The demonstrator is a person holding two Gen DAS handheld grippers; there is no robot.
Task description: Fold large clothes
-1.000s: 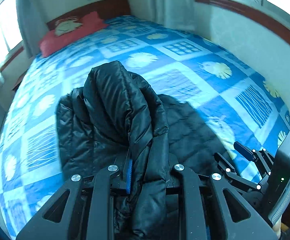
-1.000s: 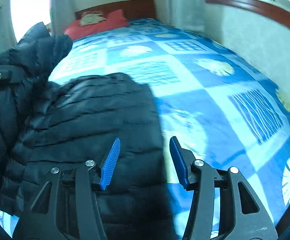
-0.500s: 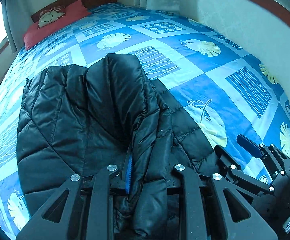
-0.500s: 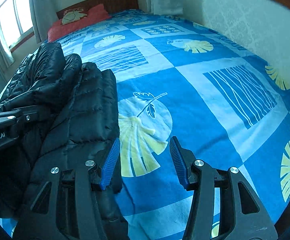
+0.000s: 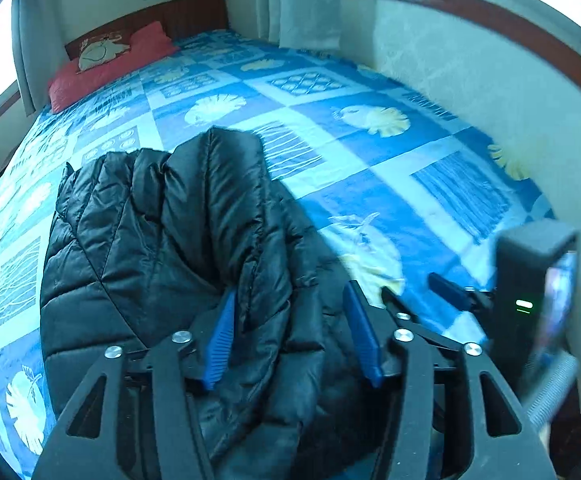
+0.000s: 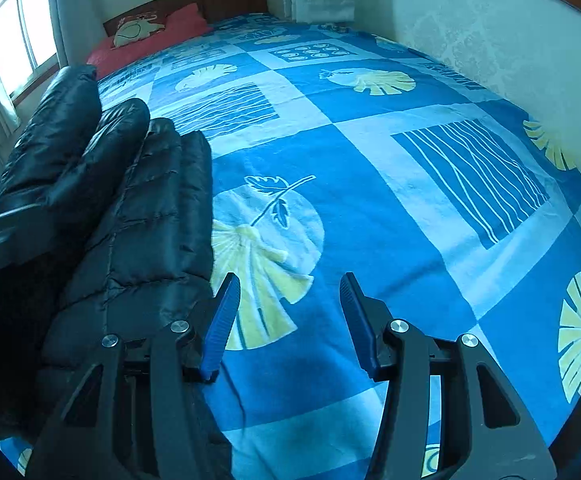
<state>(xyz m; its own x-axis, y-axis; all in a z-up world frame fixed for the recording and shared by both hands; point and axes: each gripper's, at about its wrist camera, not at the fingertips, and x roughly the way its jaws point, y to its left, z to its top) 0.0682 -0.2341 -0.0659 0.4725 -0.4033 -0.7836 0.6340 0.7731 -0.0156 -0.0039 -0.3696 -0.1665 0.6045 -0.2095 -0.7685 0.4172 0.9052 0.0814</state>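
The black jacket (image 5: 162,248) lies bunched on the near part of the blue bedspread (image 5: 370,168); the left gripper (image 5: 290,336) is spread, a fold of jacket lying loose between its fingers; the right gripper (image 6: 286,320) is spread over bare bedspread, just beside the jacket's edge; a red pillow (image 5: 106,68) sits at the headboard.

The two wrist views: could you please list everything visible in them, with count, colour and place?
Puffer jacket: one, black, heaped on the near left of the bed, a fold lying between the left gripper's spread fingers.
Bedspread: one, blue patchwork with pale leaf prints, covering the bed.
Pillow: one, red with a cream picture, at the head of the bed.
Headboard: one, dark brown wood, behind the pillow.
Curtains: pale, by the far windows.
Left gripper: black, blue pads, open.
Right gripper: black, blue pads, open over bare bedspread.
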